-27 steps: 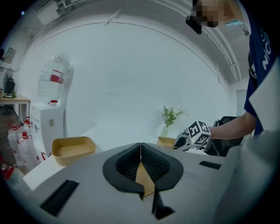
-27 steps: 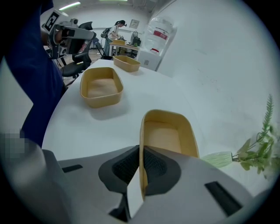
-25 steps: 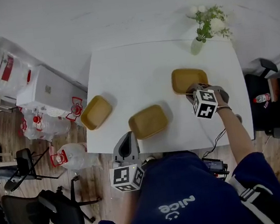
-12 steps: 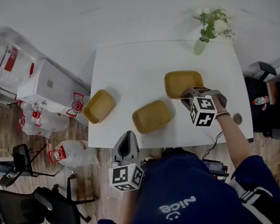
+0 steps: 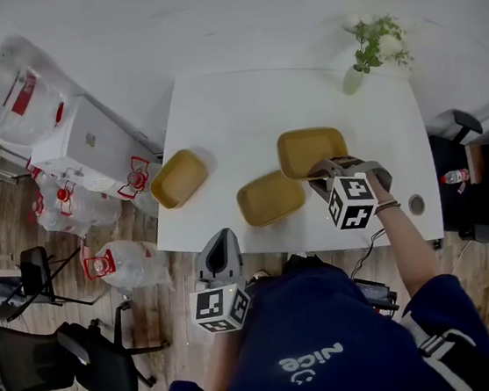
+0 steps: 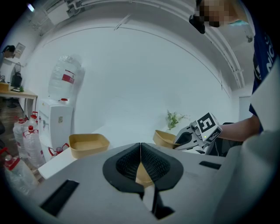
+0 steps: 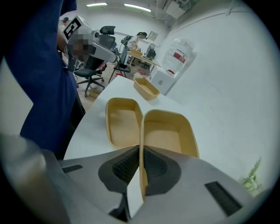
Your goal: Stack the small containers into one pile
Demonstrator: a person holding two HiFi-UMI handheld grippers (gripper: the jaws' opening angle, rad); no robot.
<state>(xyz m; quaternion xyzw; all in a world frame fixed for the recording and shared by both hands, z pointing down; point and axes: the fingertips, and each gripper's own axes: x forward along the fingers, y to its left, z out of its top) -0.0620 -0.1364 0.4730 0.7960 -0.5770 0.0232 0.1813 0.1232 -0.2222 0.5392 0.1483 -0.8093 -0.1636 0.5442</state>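
- Containers: we count 3 tan, shallow, open-top ones on the white bench (image 5: 243, 111), none stacked yet.
- Right container (image 5: 309, 148): on the bench's right half, just beside the middle container (image 5: 270, 198). We can't tell whether it rests on the bench or is a bit off it.
- Right gripper (image 5: 323, 172): fingers closed on the right container's near wall. In the right gripper view the thin rim runs straight b/w the two pads (image 7: 155, 166), w/ the rest of the container stretching away ahead.
- Middle container: near the bench's front edge, approx ctr, clear of both grippers.
- Left container (image 5: 179, 177): at the bench's left edge, well apart from the other two, nothing touching it.
- Left gripper (image 5: 222, 242): off the bench's front edge, close to the person's body, pointing roughly level toward the bench. Fingers are shut tight against each other w/ nothing b/w them.
- Left gripper view: we see the left container at left and the right gripper w/ its marker cube (image 6: 207, 125) at right.
- Other: vase w/ white flowers (image 5: 361, 61) at the bench's far right corner; white water dispenser (image 5: 89, 152) on the floor left of the bench.
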